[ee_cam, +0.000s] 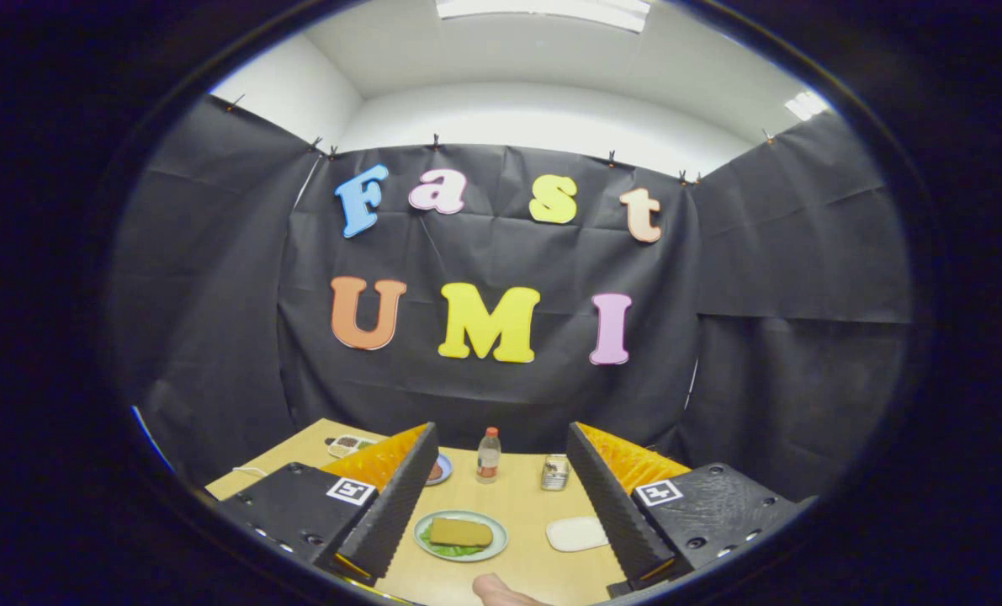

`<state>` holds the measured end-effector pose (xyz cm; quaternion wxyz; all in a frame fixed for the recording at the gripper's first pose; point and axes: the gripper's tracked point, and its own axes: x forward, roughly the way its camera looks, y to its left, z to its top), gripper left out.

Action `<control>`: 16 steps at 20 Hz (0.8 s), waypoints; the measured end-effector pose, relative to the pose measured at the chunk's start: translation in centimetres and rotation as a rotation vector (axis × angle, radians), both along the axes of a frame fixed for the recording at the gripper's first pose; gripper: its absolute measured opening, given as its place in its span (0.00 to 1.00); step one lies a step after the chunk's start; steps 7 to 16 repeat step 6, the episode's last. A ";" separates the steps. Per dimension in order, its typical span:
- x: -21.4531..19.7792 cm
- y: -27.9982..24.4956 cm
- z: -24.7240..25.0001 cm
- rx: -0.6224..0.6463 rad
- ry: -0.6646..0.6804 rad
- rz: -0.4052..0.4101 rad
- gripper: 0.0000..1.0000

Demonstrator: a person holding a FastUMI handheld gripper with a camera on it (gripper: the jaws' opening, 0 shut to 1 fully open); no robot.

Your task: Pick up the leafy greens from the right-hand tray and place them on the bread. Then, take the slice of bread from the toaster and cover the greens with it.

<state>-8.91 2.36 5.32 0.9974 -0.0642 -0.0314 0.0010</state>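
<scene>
Gripper (pixel 501 505) held high and level over the near end of the table (pixel 517 497), fingers spread wide, nothing between the pads.

Between the fingers, a little ahead and below: green plate (pixel 461 535). On it a slice of bread (pixel 460 531), long axis lying crosswise to the fingers, slightly skewed. Leafy greens (pixel 450 550) peek out from under its near edge. Judging by that, greens look placed and covered; task appears at or close to its end.

Just inside the right finger, near the plate but apart from it: a pale tray (pixel 577 534), bare on top. This is likely the right-hand tray, now emptied.

Beyond the fingers, at the table's far side: a small bottle (pixel 488 454) upright, and a can (pixel 555 472) to its right, well apart from the plate. A second dish (pixel 440 470) is partly hidden behind the left finger; a further tray (pixel 347 443) lies beyond that finger.

Close under the gripper, part of a person's hand (pixel 501 592) at the table's near edge.

Any next reach would go forward and down, slightly left of centre.
</scene>
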 end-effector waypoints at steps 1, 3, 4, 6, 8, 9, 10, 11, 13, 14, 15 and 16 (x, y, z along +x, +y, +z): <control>-0.3 0.0 -0.2 0.003 0.004 -0.004 0.96; -0.6 -0.8 -0.2 0.011 0.004 -0.022 0.96; -0.7 -0.9 -0.2 0.026 0.004 -0.026 0.96; -1.0 -1.2 -0.3 0.067 0.007 -0.028 0.96; -1.0 -1.2 -0.3 0.067 0.007 -0.028 0.96; -1.0 -1.2 -0.3 0.067 0.007 -0.028 0.96; -1.0 -1.2 -0.3 0.067 0.007 -0.028 0.96; -1.0 -1.2 -0.3 0.067 0.007 -0.028 0.96; -1.0 -1.2 -0.3 0.067 0.007 -0.028 0.96; -1.0 -1.2 -0.3 0.067 0.007 -0.028 0.96; -1.0 -1.2 -0.3 0.067 0.007 -0.028 0.96; -1.0 -1.2 -0.3 0.067 0.007 -0.028 0.96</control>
